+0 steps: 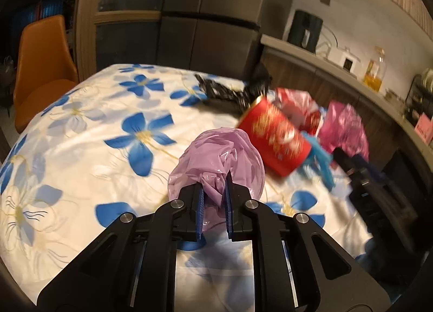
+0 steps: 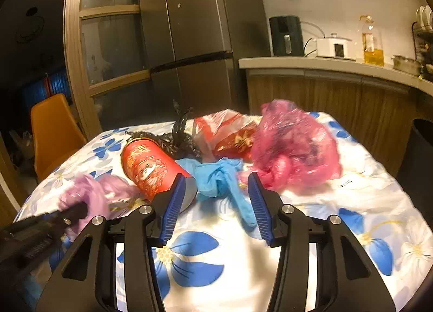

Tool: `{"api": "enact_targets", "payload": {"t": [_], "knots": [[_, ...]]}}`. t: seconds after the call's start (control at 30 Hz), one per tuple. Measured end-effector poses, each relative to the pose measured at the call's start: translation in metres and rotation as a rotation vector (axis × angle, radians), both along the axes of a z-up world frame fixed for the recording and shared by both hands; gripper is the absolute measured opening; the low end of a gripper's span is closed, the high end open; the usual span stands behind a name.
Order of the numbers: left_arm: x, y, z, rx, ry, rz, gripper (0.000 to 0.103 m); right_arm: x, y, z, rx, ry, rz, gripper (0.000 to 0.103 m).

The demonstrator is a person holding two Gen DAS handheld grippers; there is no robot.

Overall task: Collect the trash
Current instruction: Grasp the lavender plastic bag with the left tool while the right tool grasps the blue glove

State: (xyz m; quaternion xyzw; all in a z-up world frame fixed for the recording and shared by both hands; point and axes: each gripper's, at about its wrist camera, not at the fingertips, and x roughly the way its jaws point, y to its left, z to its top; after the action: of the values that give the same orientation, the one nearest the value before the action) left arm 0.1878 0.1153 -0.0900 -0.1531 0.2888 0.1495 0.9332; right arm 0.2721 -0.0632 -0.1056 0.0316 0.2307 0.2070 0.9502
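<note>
On the flower-print tablecloth (image 1: 81,122) lies a heap of trash. My left gripper (image 1: 213,182) is shut on a crumpled purple plastic bag (image 1: 224,155), which bulges out past the pads. The right wrist view shows the same bag (image 2: 89,192) at the left, blurred. My right gripper (image 2: 217,176) stands open around a knotted blue glove (image 2: 213,174), its pads clear of it. A red cylindrical can (image 2: 148,168) lies on its side just left of the glove. To the right sits a pink bag (image 2: 295,149), and behind are a red-and-white bag (image 2: 227,130) and a black bag (image 2: 181,136).
An orange chair (image 2: 54,133) stands at the table's far left corner. Behind the table rises a dark fridge (image 2: 189,41). A kitchen counter (image 2: 324,65) with appliances and an oil bottle runs along the right. A dark bin (image 2: 419,165) stands beside the table's right edge.
</note>
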Motion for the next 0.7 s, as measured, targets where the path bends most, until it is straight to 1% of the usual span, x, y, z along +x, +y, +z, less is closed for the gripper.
{"api": "enact_targets", "payload": {"t": [0.17,0.27,0.3,0.33,0.37,0.4,0.43,0.53,0.6,0.7], "knots": [[-0.003,0.001,0.010,0.018,-0.027,0.006,0.012,0.018,0.008,-0.007,0.017,0.066,0.013,0.042],[-0.001,0.000,0.010,0.031,-0.028,0.002,0.012,0.027,0.011,-0.012,0.021,0.104,0.019,0.035],[0.000,-0.001,0.010,0.032,-0.023,0.002,0.012,0.029,0.011,-0.013,0.023,0.113,0.022,0.030],[0.001,-0.001,0.009,0.030,-0.020,0.003,0.012,0.030,0.012,-0.013,0.025,0.120,0.027,0.021],[0.001,0.000,0.008,0.027,-0.018,0.002,0.012,0.031,0.012,-0.014,0.029,0.128,0.034,0.015],[0.002,0.001,0.008,0.024,-0.017,0.002,0.012,0.031,0.013,-0.015,0.031,0.133,0.037,0.007],[0.001,0.001,0.007,0.023,-0.016,0.002,0.012,0.032,0.012,-0.015,0.037,0.136,0.039,0.003],[0.000,0.001,0.009,0.030,-0.023,-0.002,0.012,0.026,0.006,-0.009,0.059,0.108,0.041,0.002],[-0.001,-0.001,0.010,0.034,-0.027,-0.012,0.012,0.017,0.002,0.000,0.056,0.071,0.043,0.002],[-0.003,-0.004,0.013,0.046,-0.032,-0.013,0.012,0.003,-0.010,0.012,0.074,0.044,0.050,0.002]]}}
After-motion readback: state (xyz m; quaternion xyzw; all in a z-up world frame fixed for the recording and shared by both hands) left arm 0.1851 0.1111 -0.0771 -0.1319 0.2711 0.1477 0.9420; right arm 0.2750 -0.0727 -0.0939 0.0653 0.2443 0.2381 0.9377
